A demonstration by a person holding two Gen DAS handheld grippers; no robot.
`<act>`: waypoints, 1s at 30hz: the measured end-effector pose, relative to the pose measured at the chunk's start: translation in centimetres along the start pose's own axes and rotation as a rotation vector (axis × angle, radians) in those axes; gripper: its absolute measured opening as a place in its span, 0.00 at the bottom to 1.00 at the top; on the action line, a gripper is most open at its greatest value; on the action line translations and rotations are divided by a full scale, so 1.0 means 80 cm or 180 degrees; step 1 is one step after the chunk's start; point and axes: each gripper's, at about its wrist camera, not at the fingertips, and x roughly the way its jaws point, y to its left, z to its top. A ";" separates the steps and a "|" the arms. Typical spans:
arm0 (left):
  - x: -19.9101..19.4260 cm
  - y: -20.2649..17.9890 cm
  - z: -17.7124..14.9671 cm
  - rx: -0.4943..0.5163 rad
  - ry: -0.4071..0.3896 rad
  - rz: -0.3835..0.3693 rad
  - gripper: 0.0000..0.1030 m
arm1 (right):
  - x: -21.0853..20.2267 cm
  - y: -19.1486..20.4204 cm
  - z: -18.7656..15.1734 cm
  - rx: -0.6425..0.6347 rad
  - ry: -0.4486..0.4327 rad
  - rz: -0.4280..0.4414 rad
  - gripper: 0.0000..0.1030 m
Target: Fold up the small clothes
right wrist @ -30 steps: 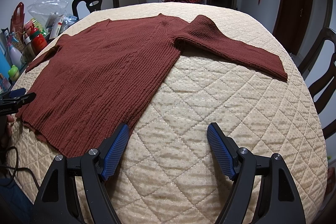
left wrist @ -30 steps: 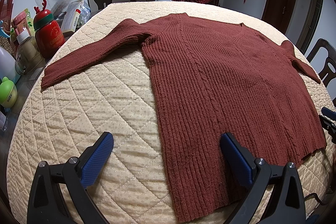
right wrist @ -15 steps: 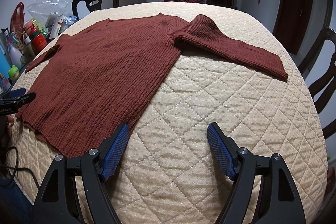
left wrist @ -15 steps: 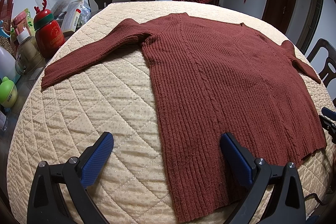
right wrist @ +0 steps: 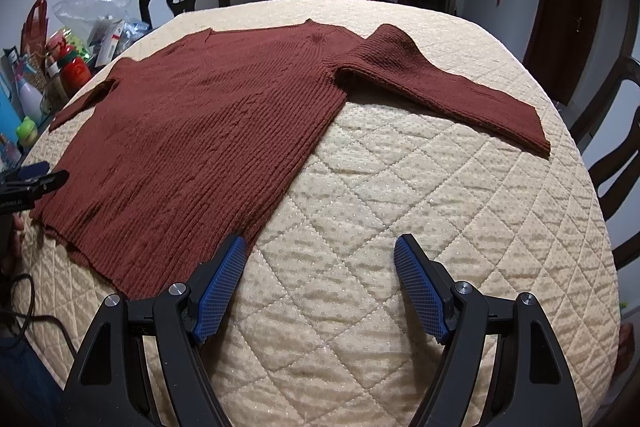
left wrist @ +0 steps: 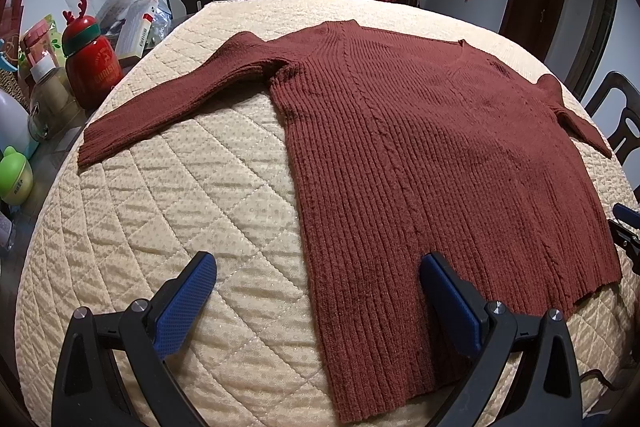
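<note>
A rust-red ribbed sweater [left wrist: 432, 155] lies flat and unfolded on the quilted worktop [left wrist: 180, 211], hem toward the camera, neckline away, both sleeves spread outward. Its long axis runs from the near edge to the far edge; the sleeves run crosswise. The left tongs [left wrist: 316, 303] hover spread wide and empty, straddling the sweater's left side edge near the hem, with the right-hand pad above the knit and the left-hand pad above bare quilt. The right tongs [right wrist: 320, 279] are likewise spread and empty; the left-hand pad sits at the sweater's right hem corner and the other over quilt. Each sleeve lies ahead and outward of its own tongs: left sleeve [left wrist: 168, 107] for the left, right sleeve [right wrist: 452, 91] for the right. No fold has been made; a sleeve fold inward is the likely first step.
</note>
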 end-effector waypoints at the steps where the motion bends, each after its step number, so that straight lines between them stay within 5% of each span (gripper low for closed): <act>1: 0.001 0.000 0.001 0.0008 0.0012 -0.0005 1.00 | 0.001 0.000 0.000 0.0002 0.0012 0.0007 0.75; 7: 0.005 0.007 0.012 0.0011 0.0077 -0.0043 1.00 | -0.002 0.000 0.006 0.0085 0.0144 0.0045 0.75; 17: -0.011 0.050 0.055 -0.0270 -0.0235 -0.0107 0.99 | -0.028 0.011 0.037 0.0188 -0.0280 0.0117 0.75; 26: 0.010 0.137 0.080 -0.0808 -0.0337 0.0148 0.95 | 0.016 0.059 0.080 -0.0076 -0.0248 0.0215 0.74; 30: 0.027 0.189 0.078 -0.1331 -0.0244 0.0103 0.86 | 0.023 0.073 0.088 -0.0125 -0.0300 0.0320 0.73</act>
